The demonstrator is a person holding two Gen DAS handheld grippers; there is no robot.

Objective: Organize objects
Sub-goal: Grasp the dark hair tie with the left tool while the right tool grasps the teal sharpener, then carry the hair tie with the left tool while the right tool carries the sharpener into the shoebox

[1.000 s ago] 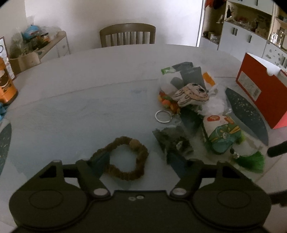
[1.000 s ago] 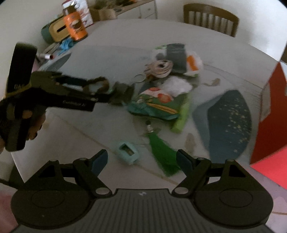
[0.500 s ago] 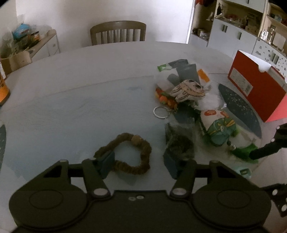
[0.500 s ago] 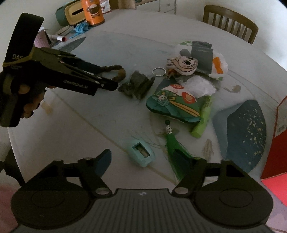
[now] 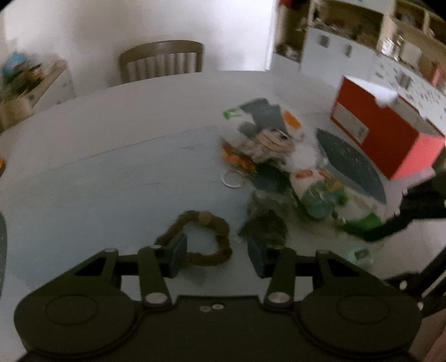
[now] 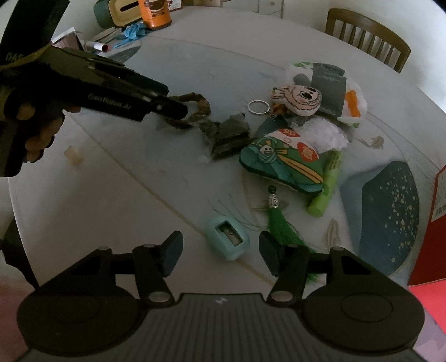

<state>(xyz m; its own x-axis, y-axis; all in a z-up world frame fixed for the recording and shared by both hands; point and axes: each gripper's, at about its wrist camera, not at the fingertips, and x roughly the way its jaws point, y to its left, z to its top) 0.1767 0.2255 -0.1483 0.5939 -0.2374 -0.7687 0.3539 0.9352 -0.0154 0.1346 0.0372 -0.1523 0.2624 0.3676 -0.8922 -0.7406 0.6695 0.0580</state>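
Note:
A brown fabric hair ring [image 5: 200,239] lies on the pale table [image 5: 111,172]. My left gripper [image 5: 217,256] hangs low over it, jaws closing. The left pad overlaps the ring's near side and the right pad stands clear of it. In the right wrist view this gripper's tip [image 6: 167,107] is at the hair ring [image 6: 195,108]. A light blue pencil sharpener [image 6: 227,241] lies between the fingers of my right gripper [image 6: 220,252]. Those jaws are closing too, with a gap left on each side. In the blurred left wrist view the right gripper [image 5: 390,228] reaches in from the right.
A heap sits mid-table: green tassel [image 6: 278,222], green pouch [image 6: 281,164], green tube [image 6: 329,181], cartoon plush [image 6: 299,98], key ring [image 6: 258,106], dark crumpled wrapper [image 6: 228,133]. A red box [image 5: 382,139] stands right, a chair [image 6: 368,36] behind, clutter with an orange canister [image 6: 154,12] far left.
Both grippers' jaws have narrowed. The right gripper has come down and over so the sharpener now lies between its fingers. The left gripper has rolled slightly over the hair ring.

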